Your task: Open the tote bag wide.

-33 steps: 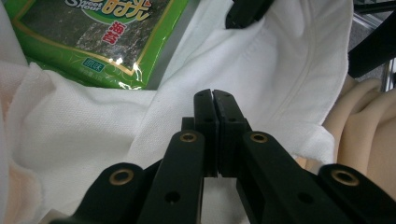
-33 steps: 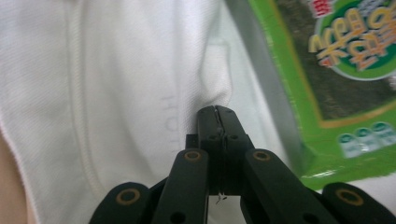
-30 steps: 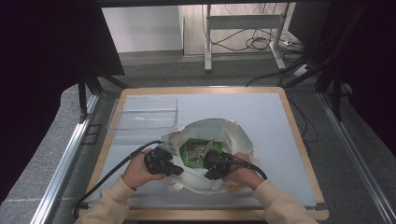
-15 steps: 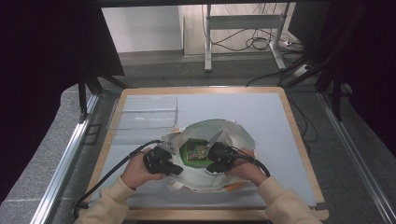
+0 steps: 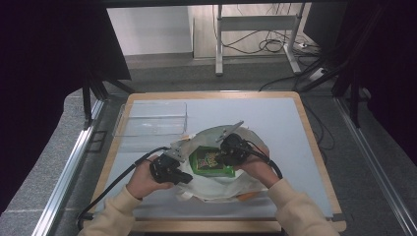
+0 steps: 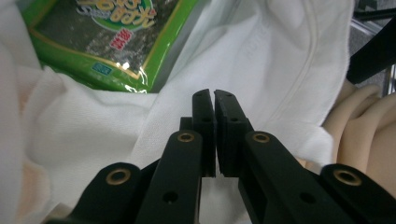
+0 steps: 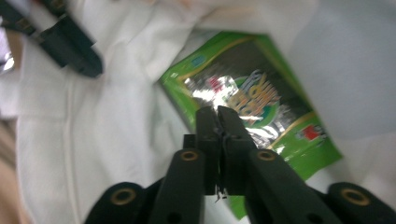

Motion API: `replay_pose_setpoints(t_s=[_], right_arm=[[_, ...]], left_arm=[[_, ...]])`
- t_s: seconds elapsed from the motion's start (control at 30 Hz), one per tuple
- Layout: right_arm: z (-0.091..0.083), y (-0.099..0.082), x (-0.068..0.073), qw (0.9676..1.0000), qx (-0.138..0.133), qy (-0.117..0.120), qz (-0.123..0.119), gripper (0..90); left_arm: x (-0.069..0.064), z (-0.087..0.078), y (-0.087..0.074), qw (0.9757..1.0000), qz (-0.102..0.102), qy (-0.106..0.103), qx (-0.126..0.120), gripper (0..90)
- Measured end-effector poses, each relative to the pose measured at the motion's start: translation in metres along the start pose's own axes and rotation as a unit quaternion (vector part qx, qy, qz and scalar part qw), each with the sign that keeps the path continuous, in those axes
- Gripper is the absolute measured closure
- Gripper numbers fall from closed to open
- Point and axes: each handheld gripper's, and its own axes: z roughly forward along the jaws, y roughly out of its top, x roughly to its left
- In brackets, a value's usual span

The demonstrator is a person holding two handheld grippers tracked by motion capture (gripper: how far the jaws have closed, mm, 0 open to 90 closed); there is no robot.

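**High view.** The cloth bag [image 5: 221, 189] lies by the near edge of the counter [image 5: 275, 118], about midway along it. The snack packet [image 5: 211, 162] sits in the bag's open mouth. A clear tray [image 5: 152, 118] stands toward the far left corner, apart from the bag. The left gripper [image 5: 183, 177] is at the left side of the mouth and the right gripper [image 5: 222, 157] is over the packet. The step in hand looks like seating the packet in the bag. Hold the left side of the mouth steady and wide so that the soft cloth cannot fold over the packet. Lift the right gripper straight clear, and do not drag it across the glossy film.

**Left gripper view.** The fingers of the left gripper [image 6: 215, 93] are closed, tip to tip. You cannot tell from here whether a fold of cloth is pinched between them. The cloth bag [image 6: 261, 60] is white and matte, with a stitched seam, and it creases loosely. The snack packet [image 6: 116, 42] is a flat rectangle of shiny green film with a dark printed panel. It slips easily, so grip it by an edge and not by the face.

**Right gripper view.** The fingers of the right gripper [image 7: 217, 109] stand a narrow slit apart. They have just been opening, and no part of the packet or cloth shows between them. The snack packet [image 7: 261, 107] lies flat on the cloth bag [image 7: 93, 130] just beyond the tips, and its film throws back glare. The left gripper [image 7: 74, 51] shows at the upper left. Check that the packet's corners lie inside the rim before you let go of the cloth.
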Motion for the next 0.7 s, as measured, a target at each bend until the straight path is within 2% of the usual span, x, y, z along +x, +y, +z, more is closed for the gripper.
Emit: replay_pose_setpoints(t_s=[0.07,0.1,0.13,0.2,0.23,0.27,0.37,0.53,0.67,0.7], right_arm=[[-0.002,-0.001,-0.005,0.9994,-0.019,-0.002,0.028,78.9],[-0.003,-0.001,-0.005,0.9991,-0.022,-0.004,0.035,74.6],[-0.003,-0.002,-0.005,0.9988,-0.022,-0.013,0.043,69.0],[-0.003,-0.002,-0.006,0.9973,-0.024,-0.025,0.064,56.8],[-0.003,-0.002,-0.007,0.9965,-0.025,-0.03,0.074,52.1],[-0.003,-0.002,-0.007,0.9965,-0.025,-0.03,0.074,52.1],[-0.006,-0.002,-0.01,0.9929,-0.039,-0.046,0.102,42.2],[-0.006,-0.001,-0.011,0.9919,-0.04,-0.053,0.109,37.6],[-0.005,-0.002,-0.011,0.9907,-0.027,-0.05,0.123,34.7],[-0.002,-0.002,-0.012,0.9891,-0.02,-0.049,0.137,33.6]], left_arm=[[-0.001,-0.009,0.001,0.9997,-0.004,0.012,-0.019,84.2],[-0.001,-0.009,0.001,0.9997,-0.004,0.012,-0.019,81.7],[0.0,-0.015,0.0,0.9991,-0.009,0.023,-0.035,77.8],[0.0,-0.02,0.0,0.9984,-0.015,0.028,-0.047,67.8],[0.001,-0.021,0.0,0.9982,-0.016,0.029,-0.05,64.9],[0.001,-0.021,0.0,0.9982,-0.016,0.029,-0.05,62.9],[0.001,-0.026,-0.002,0.9975,-0.019,0.034,-0.059,57.6],[0.004,-0.032,-0.004,0.9964,-0.023,0.041,-0.071,53.8],[0.006,-0.039,-0.006,0.9951,-0.029,0.044,-0.084,51.8],[0.008,-0.041,-0.007,0.9947,-0.028,0.045,-0.088,51.4]])
